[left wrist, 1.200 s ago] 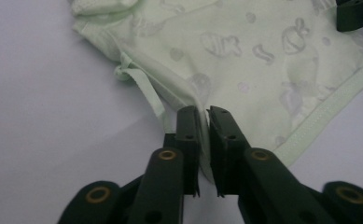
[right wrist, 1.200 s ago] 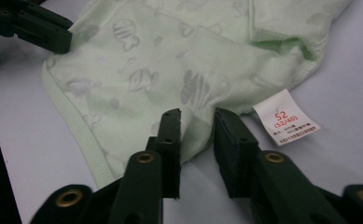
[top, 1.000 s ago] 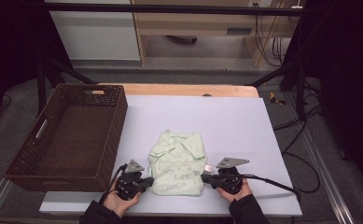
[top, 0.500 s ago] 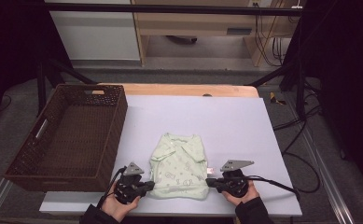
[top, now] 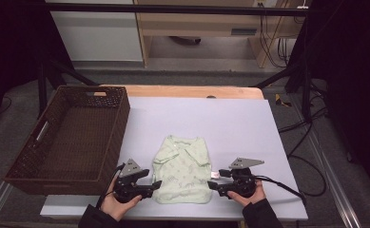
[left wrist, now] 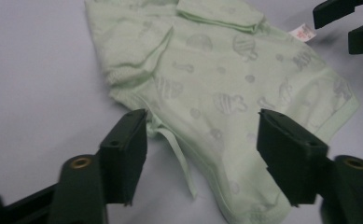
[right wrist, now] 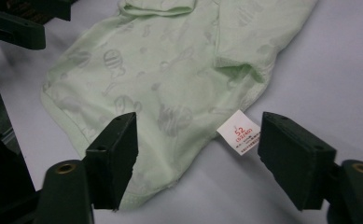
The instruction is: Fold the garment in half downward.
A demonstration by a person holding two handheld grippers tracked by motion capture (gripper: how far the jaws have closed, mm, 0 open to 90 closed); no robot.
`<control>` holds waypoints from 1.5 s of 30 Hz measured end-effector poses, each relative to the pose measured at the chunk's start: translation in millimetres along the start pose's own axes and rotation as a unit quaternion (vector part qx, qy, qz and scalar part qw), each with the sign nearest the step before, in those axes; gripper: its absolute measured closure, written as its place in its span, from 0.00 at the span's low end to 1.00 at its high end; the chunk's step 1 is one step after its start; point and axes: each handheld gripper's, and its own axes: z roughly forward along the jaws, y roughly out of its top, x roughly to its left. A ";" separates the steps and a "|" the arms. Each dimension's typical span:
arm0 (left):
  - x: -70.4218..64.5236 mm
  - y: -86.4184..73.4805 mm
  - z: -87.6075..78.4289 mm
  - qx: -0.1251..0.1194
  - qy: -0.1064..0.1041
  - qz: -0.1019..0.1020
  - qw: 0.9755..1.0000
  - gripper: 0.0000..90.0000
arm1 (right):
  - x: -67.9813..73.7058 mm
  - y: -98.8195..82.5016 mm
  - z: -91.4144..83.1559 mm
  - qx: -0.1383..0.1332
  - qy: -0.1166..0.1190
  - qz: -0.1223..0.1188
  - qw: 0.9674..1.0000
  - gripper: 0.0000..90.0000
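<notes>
Small green shirt [top: 182,168] lies flat on counter [top: 230,123], near front edge; left tool [top: 155,185] just opened, jaws wide at shirt's left hem, holding nothing; right tool [top: 212,183] just opened too, beside white tag [right wrist: 239,138]; brown basket [top: 68,137] at left.

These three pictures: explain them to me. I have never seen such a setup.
A person sits at a table with hand-held tongs in each hand: left tongs, right tongs. One picture looks down from above; the other two come from cameras riding on the tongs, looking along their black jaws. On the table lie a pale green baby garment with a white size tag and a brown wicker basket. Both tongs have just been opening; nothing is held, and the garment lies flat between them.
</notes>
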 end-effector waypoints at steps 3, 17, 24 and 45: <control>3.3 4.3 0.2 -0.008 -0.012 -0.005 1.000 0.24 | -3.2 2.7 0.1 -0.010 -0.002 -0.006 1.000 0.26; 15.2 17.9 8.5 -0.013 -0.012 0.010 1.000 0.08 | -15.7 18.1 -1.6 -0.067 -0.012 -0.002 0.998 0.06; 18.3 27.5 11.5 -0.019 -0.013 0.014 1.000 0.05 | -19.6 22.7 -1.6 -0.072 -0.015 -0.007 0.997 0.03; 41.8 58.1 41.2 -0.026 0.001 -0.014 1.000 0.04 | -38.7 47.4 13.3 -0.079 -0.041 0.000 0.996 0.06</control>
